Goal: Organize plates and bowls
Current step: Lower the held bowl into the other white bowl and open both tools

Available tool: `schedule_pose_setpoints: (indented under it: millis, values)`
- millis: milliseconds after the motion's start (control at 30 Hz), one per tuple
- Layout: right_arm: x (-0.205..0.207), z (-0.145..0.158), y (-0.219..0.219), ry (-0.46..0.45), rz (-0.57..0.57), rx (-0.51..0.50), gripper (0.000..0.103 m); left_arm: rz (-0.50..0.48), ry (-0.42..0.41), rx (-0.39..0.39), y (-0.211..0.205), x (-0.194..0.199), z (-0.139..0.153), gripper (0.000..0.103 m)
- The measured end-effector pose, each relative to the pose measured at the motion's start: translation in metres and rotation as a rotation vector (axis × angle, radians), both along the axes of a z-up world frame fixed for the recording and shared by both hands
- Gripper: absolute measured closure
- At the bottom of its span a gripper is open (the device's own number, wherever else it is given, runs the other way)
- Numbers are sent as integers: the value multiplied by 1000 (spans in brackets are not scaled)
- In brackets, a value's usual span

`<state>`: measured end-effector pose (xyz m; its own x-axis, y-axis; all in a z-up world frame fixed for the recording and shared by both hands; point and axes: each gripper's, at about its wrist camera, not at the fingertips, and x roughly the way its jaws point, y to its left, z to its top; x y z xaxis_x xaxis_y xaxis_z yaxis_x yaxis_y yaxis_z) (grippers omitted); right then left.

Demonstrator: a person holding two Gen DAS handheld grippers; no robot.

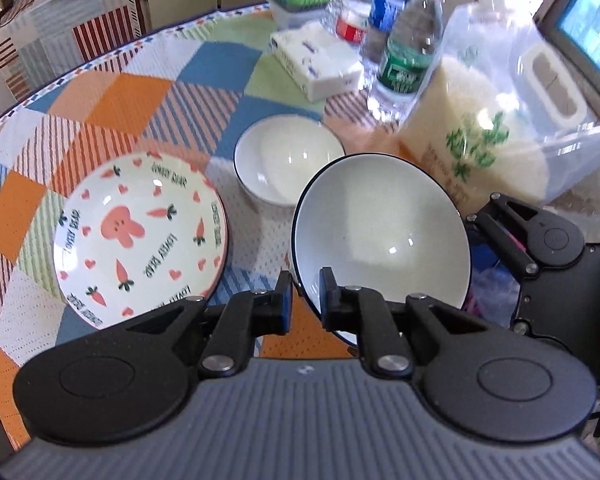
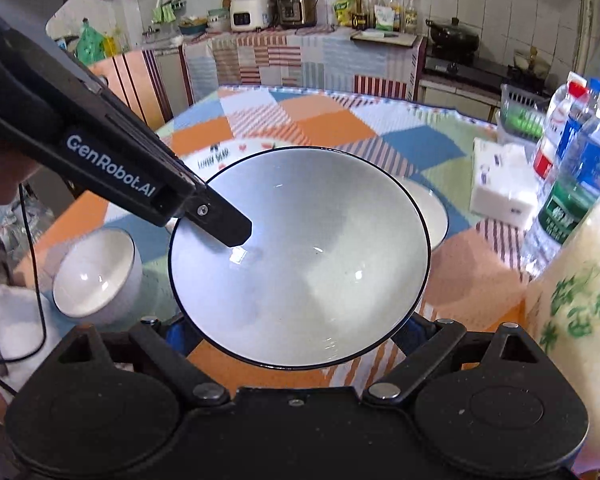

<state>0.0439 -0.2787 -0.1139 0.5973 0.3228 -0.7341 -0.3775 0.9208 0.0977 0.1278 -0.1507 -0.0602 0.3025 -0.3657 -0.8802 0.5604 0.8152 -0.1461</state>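
Holding: large dark-rimmed bowl (image 1: 382, 232) is off the table (image 1: 112, 92), tilted, carried by both grippers.
Left gripper (image 1: 305, 300): jaws pressed together on the bowl's near rim, one finger inside, one outside.
Right gripper (image 2: 296, 334): fingers sit wide on either side under the bowl; tips are hidden, so I cannot tell whether they clamp it or only cradle it.
Done so far: nothing stacked that I can see; judged as early in the task.
Left to sort: rabbit-and-carrot plate (image 1: 140, 232) near the table's near edge; small white bowl (image 1: 288, 160) toward the table's middle; second small bowl (image 2: 96, 272) at the near edge in the right wrist view.
Clutter: water bottles (image 1: 404, 60), tissue pack (image 1: 316, 60) and rice bag (image 1: 472, 132) crowd the far side.
Next, judged: set the large bowl down as the base, or nest it.
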Motion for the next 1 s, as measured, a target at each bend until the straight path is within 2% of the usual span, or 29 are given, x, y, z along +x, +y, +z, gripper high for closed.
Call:
schedule_pose_setpoints:
  millis: [133,333,467,600,733,833,1000]
  values:
    - [13,14,-5,-39,18,-6,6,27,2,-26,-1,18,11,92]
    - [54,20,-18,-52,15,-5,6,78,-66,-46,-14,51,15,92]
    - [82,15,-25,-46,18,-3,7,117,-111,2,-28,72,-5,92]
    - [108,-5,-28,-2,8,-6,7,159,-82,-10,-31,95,-29,92]
    - [124,-22,-28,49,2,-1,8,181,-75,36,-35,107,-53,92]
    - [130,-31,-23,54,8,-32,7,185,-83,77,-38,112,-64,92]
    - [139,-42,-24,91,14,-37,7,196,-69,82,-39,116,-76,91]
